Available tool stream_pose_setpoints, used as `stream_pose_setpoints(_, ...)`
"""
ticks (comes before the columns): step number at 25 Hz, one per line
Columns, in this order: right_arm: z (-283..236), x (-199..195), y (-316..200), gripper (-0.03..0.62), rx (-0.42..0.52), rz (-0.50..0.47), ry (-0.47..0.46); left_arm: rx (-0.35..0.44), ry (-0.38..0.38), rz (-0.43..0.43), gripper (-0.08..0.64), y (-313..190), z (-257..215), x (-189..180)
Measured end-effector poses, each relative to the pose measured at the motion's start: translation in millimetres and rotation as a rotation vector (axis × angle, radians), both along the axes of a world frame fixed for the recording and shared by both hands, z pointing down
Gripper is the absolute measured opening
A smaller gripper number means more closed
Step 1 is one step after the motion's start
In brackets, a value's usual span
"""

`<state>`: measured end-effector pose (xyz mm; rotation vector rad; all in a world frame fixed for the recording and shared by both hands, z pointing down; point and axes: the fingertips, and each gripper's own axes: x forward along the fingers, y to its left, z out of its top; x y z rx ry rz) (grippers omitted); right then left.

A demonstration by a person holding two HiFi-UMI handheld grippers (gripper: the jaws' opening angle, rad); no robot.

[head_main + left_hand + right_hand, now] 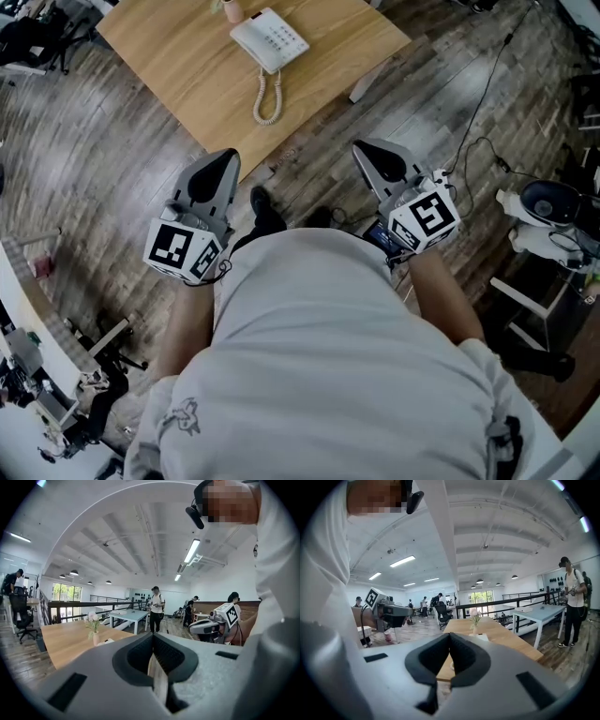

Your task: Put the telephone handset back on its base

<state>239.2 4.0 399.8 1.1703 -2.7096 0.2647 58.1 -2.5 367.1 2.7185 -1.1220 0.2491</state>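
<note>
With the left gripper (217, 161) and right gripper (372, 152) both clenched and empty, approach the far wooden table (178, 70) squarely, opening one gripper before reaching the white telephone (269, 39).

White T-shirt (319, 347), dark shoes (265, 211); grey left claw (222, 157) and right claw (367, 148) carry black-and-white marker cubes (183, 251).

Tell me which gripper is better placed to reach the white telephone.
Left, marginally: the left gripper is at the light wooden table's corner, nearer the white telephone; the right gripper is over floor.
</note>
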Motion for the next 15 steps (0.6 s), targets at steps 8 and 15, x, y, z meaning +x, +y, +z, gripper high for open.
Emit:
stream_pose_setpoints(8,0.6,8.5,37.8,0.006,0.021,-0.059,0.021,-0.031,-0.022,-0.028,0.006,43.5,5.8,5.6)
stream_pose_setpoints(15,-10.1,-1.7,67.2,0.006,0.056,-0.050,0.031,0.001,-0.039,0.003,0.006,67.6,1.2,-3.5)
